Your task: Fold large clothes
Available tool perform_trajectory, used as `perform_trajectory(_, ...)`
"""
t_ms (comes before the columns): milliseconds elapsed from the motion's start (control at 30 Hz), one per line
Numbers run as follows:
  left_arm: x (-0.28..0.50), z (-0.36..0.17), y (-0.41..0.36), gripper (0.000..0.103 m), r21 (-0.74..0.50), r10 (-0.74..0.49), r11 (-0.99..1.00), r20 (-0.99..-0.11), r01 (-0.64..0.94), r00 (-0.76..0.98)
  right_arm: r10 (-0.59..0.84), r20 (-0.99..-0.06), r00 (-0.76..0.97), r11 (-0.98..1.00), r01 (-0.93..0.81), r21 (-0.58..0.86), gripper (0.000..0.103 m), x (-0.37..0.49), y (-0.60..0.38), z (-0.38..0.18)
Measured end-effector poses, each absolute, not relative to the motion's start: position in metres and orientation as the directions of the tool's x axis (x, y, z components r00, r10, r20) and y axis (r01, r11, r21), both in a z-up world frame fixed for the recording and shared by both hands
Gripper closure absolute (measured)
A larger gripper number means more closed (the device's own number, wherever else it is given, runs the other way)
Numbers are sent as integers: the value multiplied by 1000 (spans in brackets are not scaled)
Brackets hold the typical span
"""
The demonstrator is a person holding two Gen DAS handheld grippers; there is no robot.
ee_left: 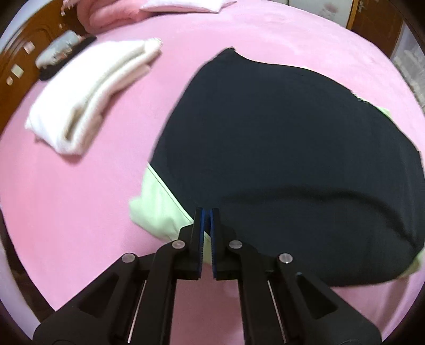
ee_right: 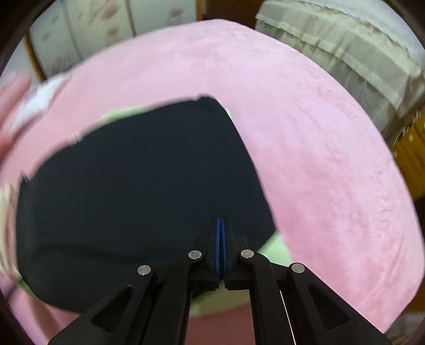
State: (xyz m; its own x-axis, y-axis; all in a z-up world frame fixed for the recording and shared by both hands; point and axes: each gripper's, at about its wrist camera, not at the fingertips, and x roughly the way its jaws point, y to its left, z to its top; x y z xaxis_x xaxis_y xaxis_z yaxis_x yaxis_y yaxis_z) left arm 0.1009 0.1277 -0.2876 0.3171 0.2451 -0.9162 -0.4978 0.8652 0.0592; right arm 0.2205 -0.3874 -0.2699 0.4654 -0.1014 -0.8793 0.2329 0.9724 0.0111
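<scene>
A large dark navy garment (ee_left: 292, 159) lies flat on the pink bed cover (ee_left: 79, 199), with pale green fabric (ee_left: 159, 209) showing from under its edges. In the left wrist view my left gripper (ee_left: 207, 212) hovers over the garment's near left corner, shut, with nothing between its blue pads. In the right wrist view the same dark garment (ee_right: 132, 185) fills the left and middle. My right gripper (ee_right: 221, 220) is over its near right corner beside a green patch (ee_right: 276, 249), shut and empty. Both views are motion-blurred.
A folded white cloth (ee_left: 87, 95) lies on the bed left of the garment, with dark items (ee_left: 63, 55) and a wooden headboard (ee_left: 26, 53) beyond it. Folded pink fabric (ee_left: 106, 13) sits at the far edge. Beige striped fabric (ee_right: 345, 58) hangs past the bed's right side.
</scene>
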Motion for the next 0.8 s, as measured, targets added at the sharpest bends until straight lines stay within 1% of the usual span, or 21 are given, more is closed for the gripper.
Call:
perform_trajectory(133, 75, -289, 122, 101, -27, 153, 843, -946, -538, 288, 51, -860, 508, 940, 268, 214, 102, 252, -374, -250)
perform_trajectory(200, 65, -292, 120, 100, -69, 120, 816, -951, -573, 285, 108, -868, 485, 936, 246, 254, 102, 266, -362, -247)
perform_trajectory(333, 43, -303, 126, 82, -159, 44, 736, -958, -658, 282, 225, -873, 433, 933, 162, 321, 102, 296, -318, -253)
perform_trajectory(367, 37, -303, 130, 80, -177, 33, 720, -957, -671, 288, 259, -874, 411, 933, 128, 337, 101, 302, -304, -256)
perform_trajectory(433, 29, -303, 132, 78, -211, 13, 702, -951, -681, 308, 300, -890, 343, 940, 52, 337, 101, 315, -279, -270)
perform_trajectory(500, 25, -306, 133, 71, -235, -4, 691, -947, -684, 322, 318, -915, 248, 945, -4, 327, 101, 321, -253, -287)
perform_trajectory(533, 21, -305, 135, 65, -246, -9, 681, -945, -690, 328, 303, -930, 208, 951, -13, 307, 101, 324, -243, -297)
perform_trajectory(567, 19, -304, 136, 61, -249, -7, 677, -943, -693, 331, 272, -945, 180, 962, -17, 273, 101, 331, -236, -310)
perform_trajectory(600, 19, -303, 137, 60, -251, -4, 674, -942, -695, 336, 240, -958, 158, 971, -24, 239, 101, 332, -230, -319)
perform_trajectory(667, 15, -303, 138, 57, -266, -10, 663, -938, -700, 347, 202, -966, 160, 979, -41, 198, 101, 336, -225, -329)
perform_trajectory(700, 24, -309, 149, 55, -272, -15, 657, -937, -703, 348, 199, -967, 158, 980, -45, 194, 101, 337, -223, -329)
perform_trajectory(767, 20, -310, 157, 49, -281, -28, 637, -939, -718, 344, 199, -970, 141, 980, -51, 193, 101, 342, -224, -338)
perform_trajectory(800, 20, -311, 158, 48, -282, -29, 633, -939, -721, 342, 201, -971, 132, 979, -52, 196, 101, 346, -226, -345)
